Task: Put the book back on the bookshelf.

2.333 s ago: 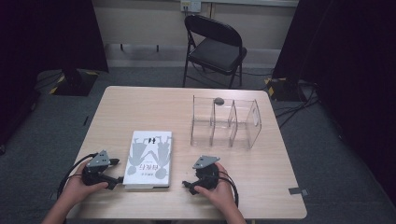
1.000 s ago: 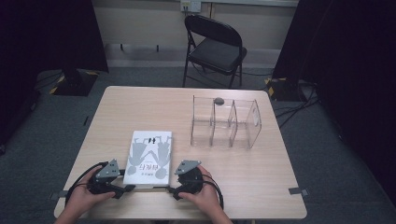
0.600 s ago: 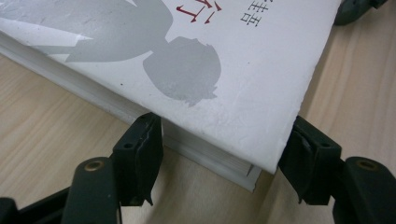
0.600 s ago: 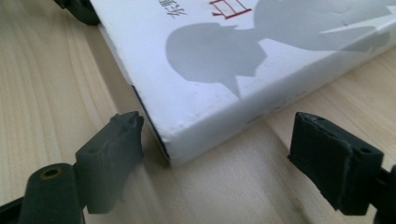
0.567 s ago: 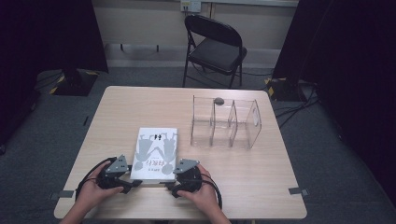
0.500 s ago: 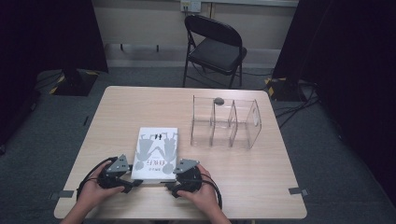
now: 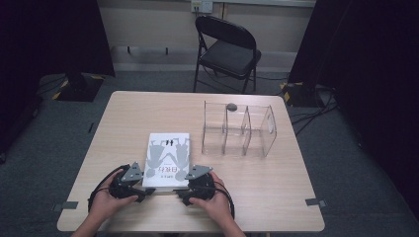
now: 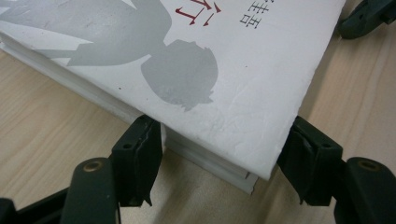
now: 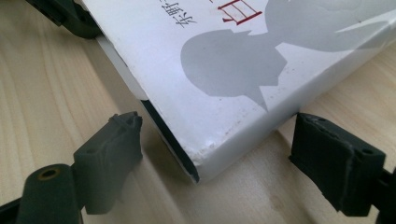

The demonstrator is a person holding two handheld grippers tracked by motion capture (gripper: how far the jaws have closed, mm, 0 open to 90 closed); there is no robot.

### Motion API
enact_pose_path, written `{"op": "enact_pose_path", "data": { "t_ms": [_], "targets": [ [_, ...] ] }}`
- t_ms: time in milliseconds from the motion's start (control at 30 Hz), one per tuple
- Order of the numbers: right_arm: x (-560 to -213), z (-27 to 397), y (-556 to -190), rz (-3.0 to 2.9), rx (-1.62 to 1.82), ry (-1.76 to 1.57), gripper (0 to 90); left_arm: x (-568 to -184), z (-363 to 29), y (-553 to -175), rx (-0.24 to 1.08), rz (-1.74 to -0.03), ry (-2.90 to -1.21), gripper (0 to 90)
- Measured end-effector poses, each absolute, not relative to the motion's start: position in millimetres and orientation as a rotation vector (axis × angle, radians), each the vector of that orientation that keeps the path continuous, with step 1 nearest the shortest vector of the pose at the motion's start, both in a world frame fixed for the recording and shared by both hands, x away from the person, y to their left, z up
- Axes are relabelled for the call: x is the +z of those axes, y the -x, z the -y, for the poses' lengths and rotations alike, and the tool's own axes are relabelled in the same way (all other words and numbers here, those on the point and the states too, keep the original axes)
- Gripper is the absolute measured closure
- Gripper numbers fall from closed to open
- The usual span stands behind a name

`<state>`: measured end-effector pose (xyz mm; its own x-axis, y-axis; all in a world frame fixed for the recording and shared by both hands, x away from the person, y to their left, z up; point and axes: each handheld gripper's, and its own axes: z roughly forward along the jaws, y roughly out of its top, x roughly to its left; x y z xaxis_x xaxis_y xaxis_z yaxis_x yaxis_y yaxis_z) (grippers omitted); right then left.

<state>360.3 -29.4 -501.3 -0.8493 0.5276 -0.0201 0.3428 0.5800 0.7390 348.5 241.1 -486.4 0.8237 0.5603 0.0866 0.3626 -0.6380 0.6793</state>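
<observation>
Two grippers sit at the near corners of a white book (image 7: 168,159) lying flat on the table (image 7: 123,118). Left gripper (image 8: 219,163): jaws spread, book's near-left corner pokes between them — one pad touches or nearly touches the long page edge, the other stands just beside the short edge; pressing or not, cannot tell. Right gripper (image 9: 215,158): jaws spread wide, book's near-right corner between them, both pads apart from it.

Beyond the jaws and off to the right, well apart — a clear acrylic divider rack (image 7: 239,129), small grey object (image 7: 231,106) on its top edge. A black folding chair (image 7: 227,47) stands past the table's far edge.

Both hands low on the table at its near edge, left hand (image 7: 106,202) and right hand (image 7: 215,202) angled inward toward the book, cables trailing back.
</observation>
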Motion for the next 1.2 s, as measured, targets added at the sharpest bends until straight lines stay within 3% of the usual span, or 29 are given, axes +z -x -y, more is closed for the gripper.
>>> {"op": "enact_pose_path", "data": {
  "t_ms": [867, 1200],
  "targets": [
    [-491, 27, -360, -2.474, 1.172, -0.794, 12.1, -459, -236, -350, 0.418, -0.69, -2.233, 36.4],
    [-481, 11, -357, -2.438, 1.075, -0.664, 9.9, -453, -232, -352, 0.423, -0.688, -2.23, 36.4]
  ]
}}
